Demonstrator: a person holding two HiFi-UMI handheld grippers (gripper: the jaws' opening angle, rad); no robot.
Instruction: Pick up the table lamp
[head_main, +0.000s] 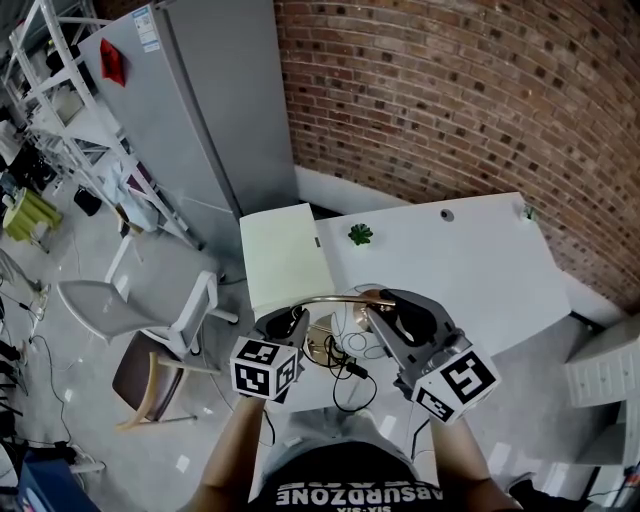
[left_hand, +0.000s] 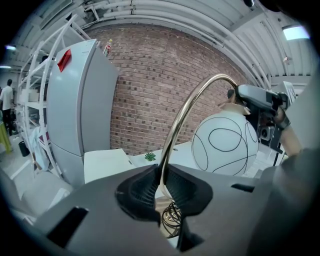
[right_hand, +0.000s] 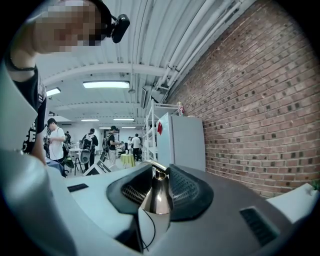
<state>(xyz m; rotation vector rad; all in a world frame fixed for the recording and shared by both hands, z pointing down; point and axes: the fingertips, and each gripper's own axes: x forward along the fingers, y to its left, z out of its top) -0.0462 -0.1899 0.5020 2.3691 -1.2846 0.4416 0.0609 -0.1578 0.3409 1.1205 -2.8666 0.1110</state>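
Lamp globe (left_hand: 225, 142), seemingly hidden in head view

wall: red brick wall (head_main: 450, 90) | floor: grey floor (head_main: 85, 405) | furniture: tall grey cabinet (head_main: 200, 110), white table (head_main: 470, 270) by wall, white chair (head_main: 130, 305), brown chair (head_main: 135, 375), white shelving rack (head_main: 50, 60) left | light: ceiling strip lights (right_hand: 106, 84) on

Curved-brass table lamp (left_hand: 173, 132) with white globe shade (left_hand: 225, 142)

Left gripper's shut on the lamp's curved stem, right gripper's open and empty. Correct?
No. The right gripper isn't open and empty: its jaws are shut on the lamp's metal cone, as the right gripper view shows. The left gripper does clamp the curved stem.
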